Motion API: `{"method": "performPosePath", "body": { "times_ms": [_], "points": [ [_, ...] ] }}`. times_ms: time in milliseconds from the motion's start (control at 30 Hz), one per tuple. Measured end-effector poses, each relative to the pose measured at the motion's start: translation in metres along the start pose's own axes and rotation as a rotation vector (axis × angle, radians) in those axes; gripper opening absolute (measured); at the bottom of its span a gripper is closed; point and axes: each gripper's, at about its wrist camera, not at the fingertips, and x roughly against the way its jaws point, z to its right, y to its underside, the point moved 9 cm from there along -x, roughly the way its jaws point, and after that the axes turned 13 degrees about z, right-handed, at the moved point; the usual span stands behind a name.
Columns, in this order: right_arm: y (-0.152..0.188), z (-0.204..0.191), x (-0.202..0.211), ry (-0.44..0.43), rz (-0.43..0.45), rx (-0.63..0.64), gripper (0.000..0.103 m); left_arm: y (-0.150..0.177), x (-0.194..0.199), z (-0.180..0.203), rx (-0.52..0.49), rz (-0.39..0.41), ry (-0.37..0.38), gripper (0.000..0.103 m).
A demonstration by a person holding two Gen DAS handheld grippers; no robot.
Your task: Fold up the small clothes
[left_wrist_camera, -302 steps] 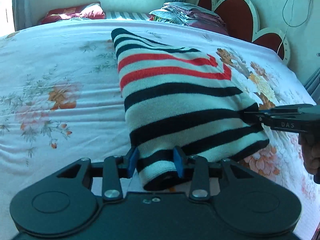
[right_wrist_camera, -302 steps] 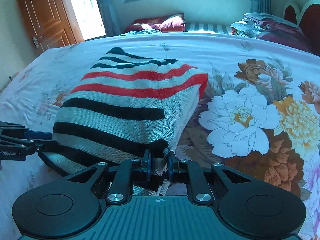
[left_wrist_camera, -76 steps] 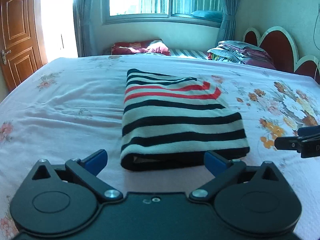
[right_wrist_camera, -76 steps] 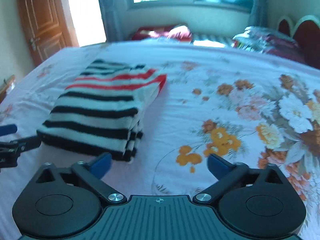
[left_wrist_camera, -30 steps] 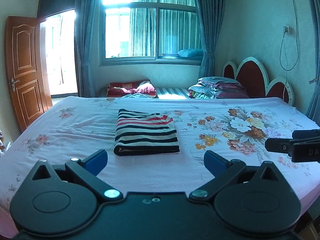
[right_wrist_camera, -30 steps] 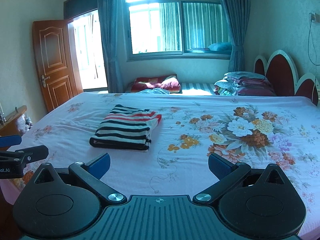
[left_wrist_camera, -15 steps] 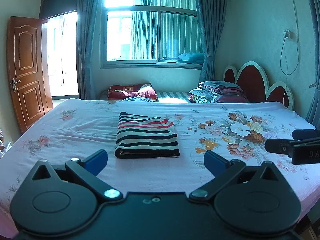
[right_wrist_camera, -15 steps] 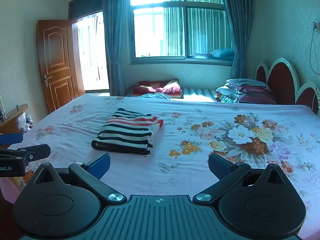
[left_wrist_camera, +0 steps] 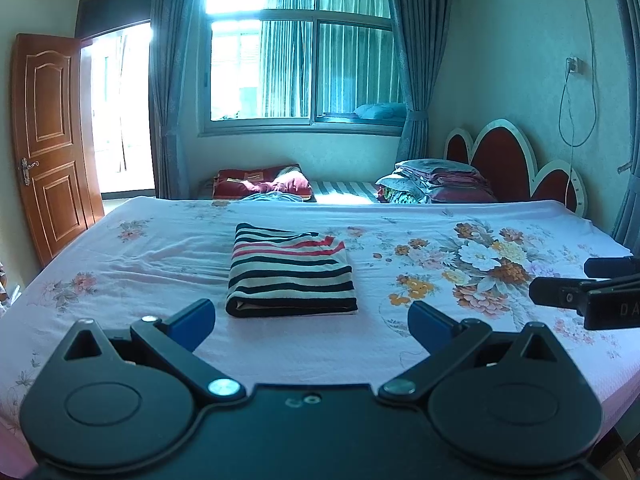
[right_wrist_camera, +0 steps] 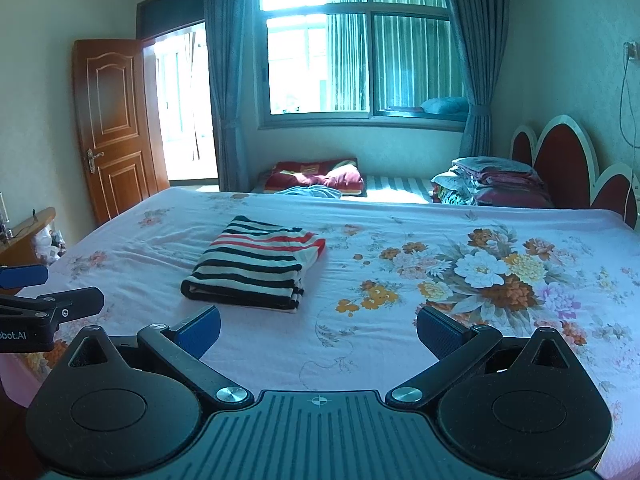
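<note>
Fingers (left_wrist_camera: 192, 318) spread wide and holding nothing, our left gripper (left_wrist_camera: 310, 320) and right gripper (right_wrist_camera: 318, 326) hang well back from the striped garment (left_wrist_camera: 290, 270), which lies folded in a neat rectangle on the flowered bed (left_wrist_camera: 460, 344), left of the big blooms.

The folded sweater (left_wrist_camera: 291, 270) is lying on the bed (left_wrist_camera: 160, 252), nearer its left edge; pillows (left_wrist_camera: 436, 182) are sitting beyond the far edge.

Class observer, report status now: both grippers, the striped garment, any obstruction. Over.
Left gripper open, empty. Right gripper open, empty. Striped garment folded flat on bed, untouched. Nothing in the way.
</note>
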Motion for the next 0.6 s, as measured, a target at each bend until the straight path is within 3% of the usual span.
{"method": "performPosePath", "body": {
  "times_ms": [600],
  "points": [
    [-0.0002, -0.0003, -0.0002, -0.006, 0.0, 0.003, 0.103, 0.0, -0.0005, -0.0005, 0.003, 0.001, -0.001, 0.102]
  ]
}}
